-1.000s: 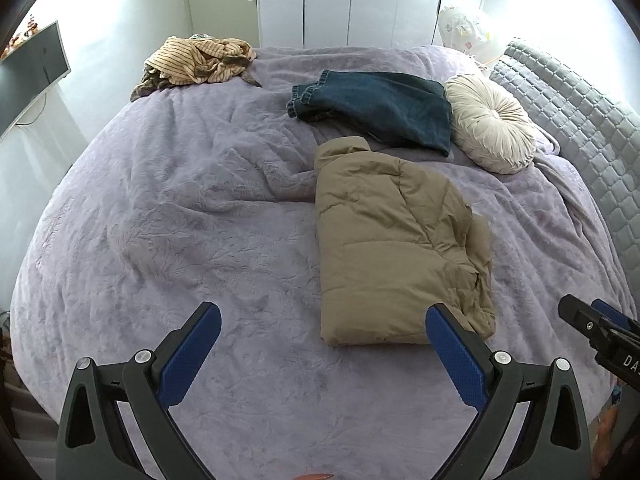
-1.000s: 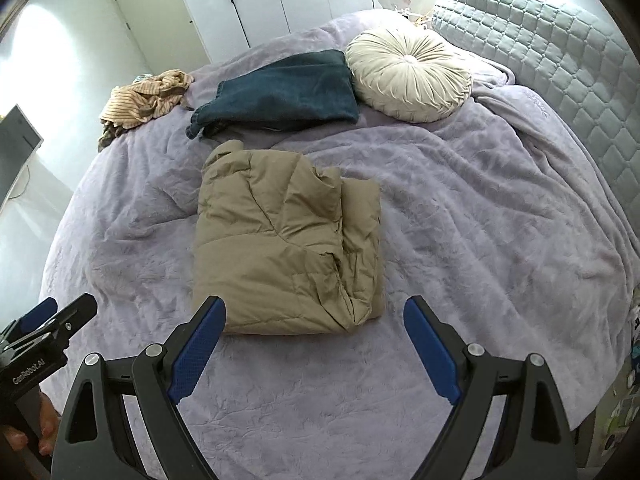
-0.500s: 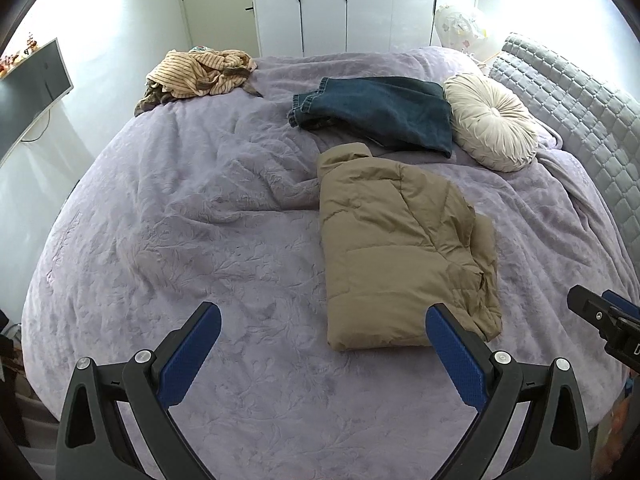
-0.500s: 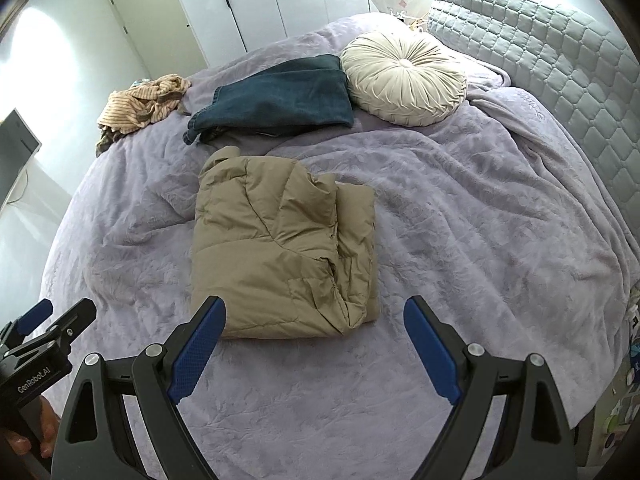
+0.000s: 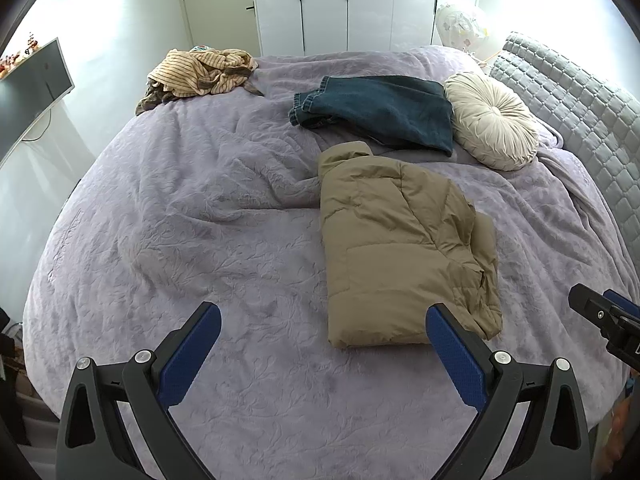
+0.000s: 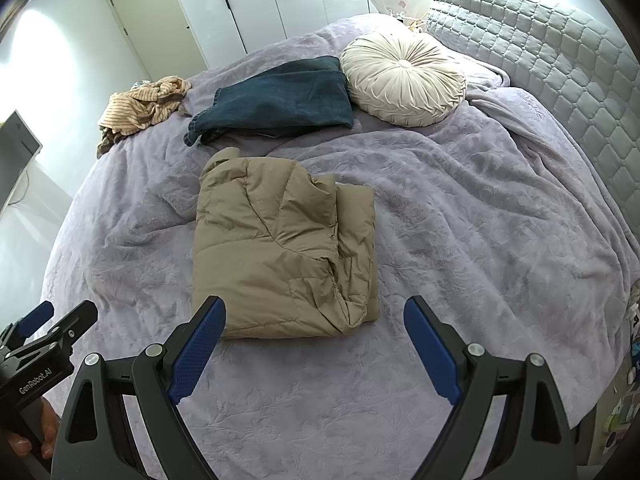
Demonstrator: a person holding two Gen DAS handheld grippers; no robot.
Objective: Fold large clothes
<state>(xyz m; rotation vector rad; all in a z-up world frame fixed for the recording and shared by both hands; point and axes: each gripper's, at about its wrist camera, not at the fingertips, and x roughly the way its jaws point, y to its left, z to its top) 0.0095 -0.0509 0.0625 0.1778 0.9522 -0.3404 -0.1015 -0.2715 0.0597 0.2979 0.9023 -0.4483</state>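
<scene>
A tan puffer jacket [image 5: 400, 248] [image 6: 280, 248] lies folded into a thick rectangle on the lilac bedspread [image 5: 180, 240] [image 6: 480, 220], sleeve edges bunched along its right side. My left gripper [image 5: 324, 324] hangs open above the bed, near the jacket's front left corner, with nothing between its blue pads. Close to the jacket's near edge, my right gripper [image 6: 316, 316] is also open and empty. Folded dark jeans [image 5: 380, 108] [image 6: 276, 100] rest behind the jacket. A crumpled striped garment [image 5: 200, 72] [image 6: 144, 104] sits at the bed's far left.
A round cream cushion [image 5: 492, 120] [image 6: 404, 76] lies beside the jeans, against the grey quilted headboard [image 5: 580, 104] [image 6: 560, 60]. White wardrobe doors [image 5: 344, 4] stand behind the bed. A monitor [image 5: 32, 88] is at the left wall. A hand [image 6: 36, 428] holds the left gripper's handle.
Both views have shifted slightly, so the jacket and the rest of the bed sit a little lower and farther off in frame. Both grippers stay open and nothing on the bed moved.
</scene>
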